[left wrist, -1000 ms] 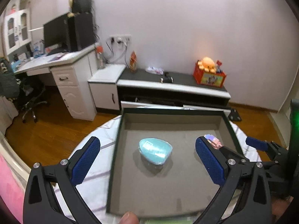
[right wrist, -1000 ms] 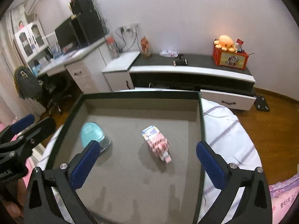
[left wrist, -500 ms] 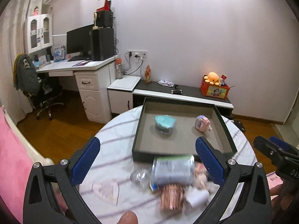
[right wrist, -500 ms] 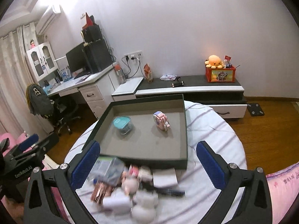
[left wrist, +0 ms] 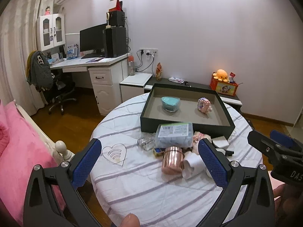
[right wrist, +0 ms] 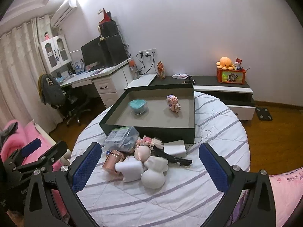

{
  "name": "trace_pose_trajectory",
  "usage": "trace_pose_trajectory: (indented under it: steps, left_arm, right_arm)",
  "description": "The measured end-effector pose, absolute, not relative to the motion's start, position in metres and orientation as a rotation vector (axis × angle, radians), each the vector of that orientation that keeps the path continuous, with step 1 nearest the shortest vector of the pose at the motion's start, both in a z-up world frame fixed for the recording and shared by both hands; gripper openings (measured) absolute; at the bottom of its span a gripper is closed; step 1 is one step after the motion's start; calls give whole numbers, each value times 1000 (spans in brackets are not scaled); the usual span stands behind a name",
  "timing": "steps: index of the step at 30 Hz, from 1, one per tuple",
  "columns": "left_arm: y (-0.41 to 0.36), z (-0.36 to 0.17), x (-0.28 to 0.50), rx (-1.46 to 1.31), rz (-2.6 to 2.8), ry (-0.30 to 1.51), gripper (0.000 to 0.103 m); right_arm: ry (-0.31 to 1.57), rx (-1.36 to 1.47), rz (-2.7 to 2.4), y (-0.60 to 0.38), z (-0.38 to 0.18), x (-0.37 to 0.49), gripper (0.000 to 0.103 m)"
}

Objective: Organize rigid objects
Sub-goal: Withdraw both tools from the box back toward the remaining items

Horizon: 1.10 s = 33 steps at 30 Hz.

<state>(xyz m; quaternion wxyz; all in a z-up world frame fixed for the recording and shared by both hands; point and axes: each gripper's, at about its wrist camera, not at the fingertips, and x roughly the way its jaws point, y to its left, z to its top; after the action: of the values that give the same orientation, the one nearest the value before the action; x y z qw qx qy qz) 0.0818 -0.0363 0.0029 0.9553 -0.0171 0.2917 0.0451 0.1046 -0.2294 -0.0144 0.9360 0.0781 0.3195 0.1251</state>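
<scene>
A dark open box [left wrist: 186,126] [right wrist: 147,129] sits at the far side of the round table. Inside it are a teal lidded container [left wrist: 170,103] [right wrist: 137,106] and a pink block toy [left wrist: 204,104] [right wrist: 173,103]. In front of the box lies a pile: a clear plastic case [left wrist: 174,134] [right wrist: 121,137], a copper can [left wrist: 172,159] [right wrist: 112,160], white soft pieces [right wrist: 152,176], a white pad [right wrist: 175,147] and a black item [right wrist: 174,158]. My left gripper [left wrist: 149,165] and right gripper [right wrist: 149,167] both stand open and empty, held back above the table's near side.
A clear heart-shaped piece [left wrist: 114,152] lies left of the pile on the striped cloth [left wrist: 147,193]. A pink bed [left wrist: 17,151] flanks the table on the left. A desk [left wrist: 90,64], office chair [left wrist: 56,92] and low cabinet [right wrist: 221,89] stand behind.
Both grippers have pulled back and up from over the box, leaving the teal container and pink toy inside. The pile in front of the box has come into view.
</scene>
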Motion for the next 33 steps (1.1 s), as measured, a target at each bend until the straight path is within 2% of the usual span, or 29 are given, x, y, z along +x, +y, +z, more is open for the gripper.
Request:
trace_pose_trajectory:
  steps: [15, 33]
  left_arm:
    - [-13, 6, 69, -3, -108, 560, 103]
    - [-1, -24, 86, -22, -16, 643, 103]
  right_arm:
    - [616, 107, 18, -201, -3, 37, 103]
    - [692, 75, 70, -201, -26, 66, 103]
